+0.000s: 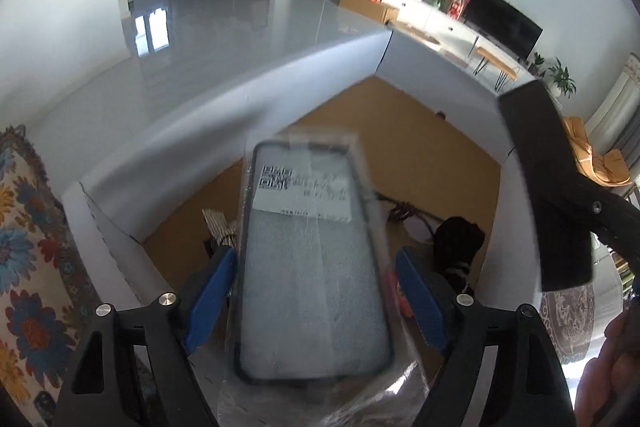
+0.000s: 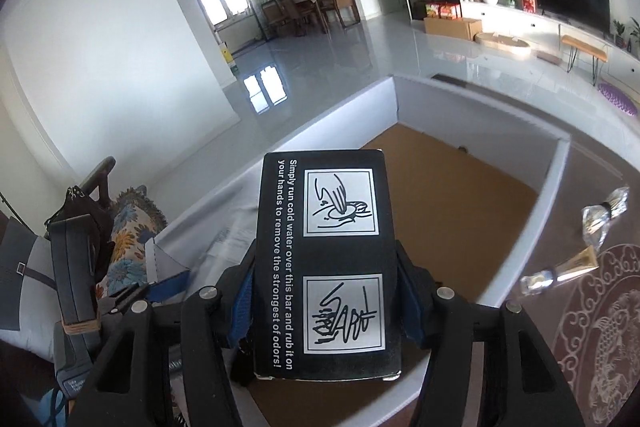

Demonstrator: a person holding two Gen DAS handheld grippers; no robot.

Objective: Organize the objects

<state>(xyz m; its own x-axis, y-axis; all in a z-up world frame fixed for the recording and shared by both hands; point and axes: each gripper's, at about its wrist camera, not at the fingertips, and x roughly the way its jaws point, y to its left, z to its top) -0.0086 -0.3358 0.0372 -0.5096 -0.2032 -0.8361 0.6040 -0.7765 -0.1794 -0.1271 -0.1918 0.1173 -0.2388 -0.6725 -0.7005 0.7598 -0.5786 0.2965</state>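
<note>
A bagged phone case (image 1: 316, 267) hangs over the open white cardboard box (image 1: 248, 87), where a few small items already lie on the brown floor, so sorting looks partly done. The left gripper (image 1: 316, 291) stands spread, its blue pads (image 1: 210, 291) just clear of the case: released, apparently dropping. The right gripper (image 2: 324, 291) clamps a black printed carton (image 2: 326, 259) above the same box, yet to go in.

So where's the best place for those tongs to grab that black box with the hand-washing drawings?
Across its two long narrow sides, near the lower half, coming from the short end. The black box is flat and slim, so the right tongs span its width easily, as they do now.
</note>
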